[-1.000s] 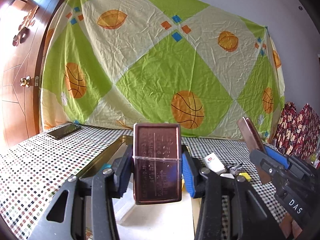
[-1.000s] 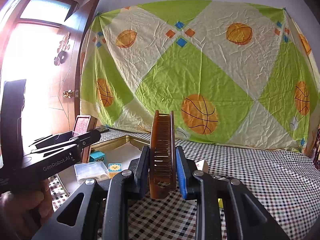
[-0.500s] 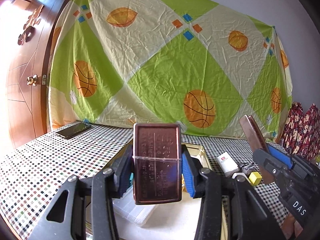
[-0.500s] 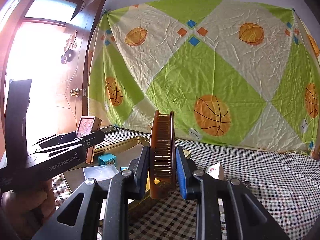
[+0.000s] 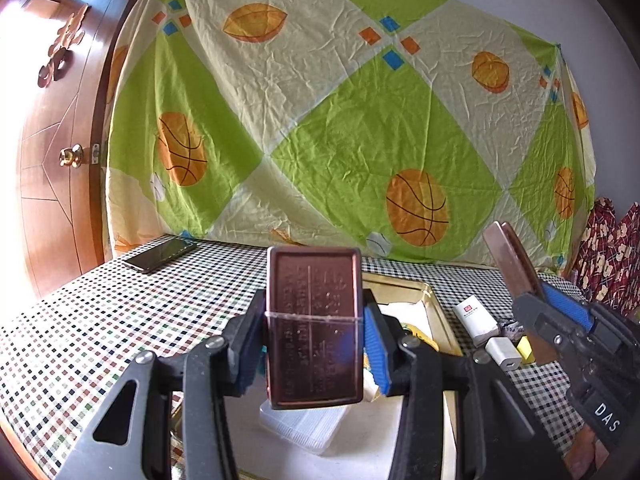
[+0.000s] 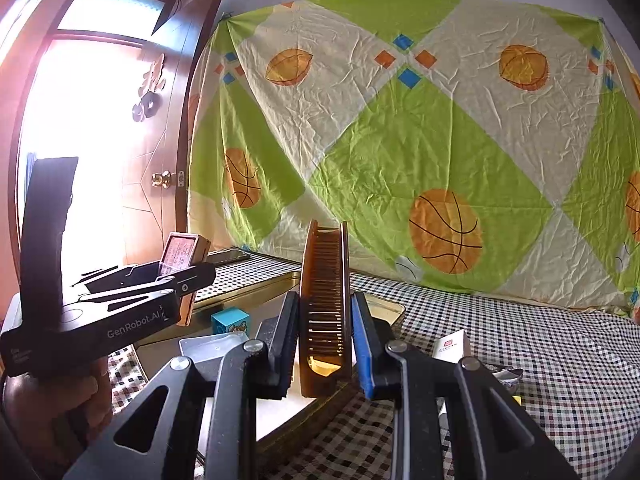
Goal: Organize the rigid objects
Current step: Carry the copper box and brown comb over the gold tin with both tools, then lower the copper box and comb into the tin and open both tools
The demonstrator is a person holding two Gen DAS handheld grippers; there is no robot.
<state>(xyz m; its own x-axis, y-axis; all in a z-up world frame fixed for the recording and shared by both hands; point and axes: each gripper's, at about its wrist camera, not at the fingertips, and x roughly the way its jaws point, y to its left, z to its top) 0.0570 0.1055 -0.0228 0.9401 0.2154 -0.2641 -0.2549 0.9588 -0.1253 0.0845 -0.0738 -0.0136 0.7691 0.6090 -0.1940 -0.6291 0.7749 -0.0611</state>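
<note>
Brown comb (image 6: 325, 312): upright, clamped in right gripper (image 6: 325, 344)
Case (image 5: 314, 332): clamped in left gripper (image 5: 314, 344)
Tray (image 5: 434, 300): directly below both

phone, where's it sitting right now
In the left wrist view the phone lies flat on the checked tablecloth at far left, near the wooden door, below the hanging sheet.

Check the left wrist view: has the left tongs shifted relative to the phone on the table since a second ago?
Yes. The left tongs has swung left: the phone now sits further right in frame.
</note>
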